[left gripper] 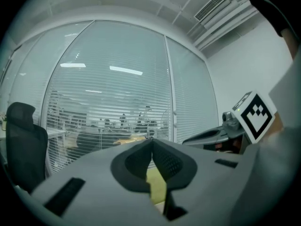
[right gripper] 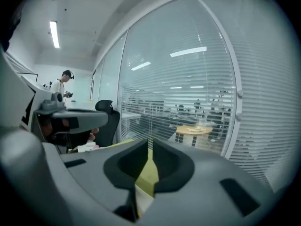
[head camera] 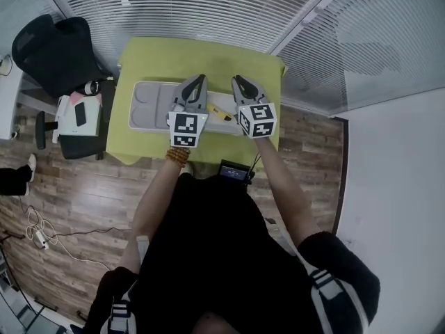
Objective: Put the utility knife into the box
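Note:
A yellow utility knife [head camera: 221, 114] lies on the green table [head camera: 208, 54], just right of a shallow grey box [head camera: 149, 103]. My left gripper [head camera: 200, 82] hovers over the box's right end, to the left of the knife. Its jaws meet at the tips [left gripper: 151, 145] with nothing between them. My right gripper [head camera: 238, 83] hangs to the right of the knife. A thin gap shows between its jaws [right gripper: 149, 152], through which only green table is seen. Neither gripper touches the knife. Both gripper cameras look out level over the table, so knife and box are hidden from them.
A black office chair [head camera: 55, 51] stands left of the table, with a small side stand [head camera: 76, 120] holding papers. A black device [head camera: 234, 171] sits at the table's near edge. Glass walls with blinds [head camera: 208, 5] close off the far side. A person [right gripper: 61, 86] stands in the distance.

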Demonstrator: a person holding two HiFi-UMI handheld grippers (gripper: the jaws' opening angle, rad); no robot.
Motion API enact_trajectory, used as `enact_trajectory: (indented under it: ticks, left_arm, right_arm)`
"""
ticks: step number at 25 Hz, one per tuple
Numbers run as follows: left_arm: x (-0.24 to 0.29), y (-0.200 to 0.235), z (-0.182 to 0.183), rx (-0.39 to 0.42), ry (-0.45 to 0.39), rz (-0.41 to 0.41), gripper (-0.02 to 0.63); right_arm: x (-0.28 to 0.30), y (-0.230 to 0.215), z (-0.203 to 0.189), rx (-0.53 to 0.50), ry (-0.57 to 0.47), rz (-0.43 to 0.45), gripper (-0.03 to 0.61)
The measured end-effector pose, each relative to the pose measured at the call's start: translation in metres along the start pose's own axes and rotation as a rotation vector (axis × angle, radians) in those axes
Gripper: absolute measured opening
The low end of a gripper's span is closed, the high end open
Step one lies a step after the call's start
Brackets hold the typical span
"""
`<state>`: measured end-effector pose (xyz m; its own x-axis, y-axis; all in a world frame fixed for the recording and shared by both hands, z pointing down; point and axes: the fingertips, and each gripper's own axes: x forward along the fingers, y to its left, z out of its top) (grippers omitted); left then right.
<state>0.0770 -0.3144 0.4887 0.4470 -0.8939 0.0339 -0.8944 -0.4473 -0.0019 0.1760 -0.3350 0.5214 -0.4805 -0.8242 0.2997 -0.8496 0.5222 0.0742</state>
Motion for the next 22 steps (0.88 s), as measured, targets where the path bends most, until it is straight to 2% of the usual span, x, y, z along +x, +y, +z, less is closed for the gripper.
enact_trajectory:
  ticks: [10,17,22]
  left_arm:
    - [0.005,-0.011,0.014,-0.009,-0.025,-0.025,0.012]
    - [0.001,-0.012,0.017,0.003,-0.036,-0.029,0.012]
    - [-0.001,-0.013,0.014,0.003,-0.033,-0.029,0.012]
  right_arm:
    - [-0.026,0.004,0.053,-0.001,-0.153,-0.040,0.021]
    - [-0.041,0.011,0.064,0.037,-0.240,-0.069,0.002]
    - [-0.046,0.020,0.064,-0.004,-0.271,-0.078,0.000]
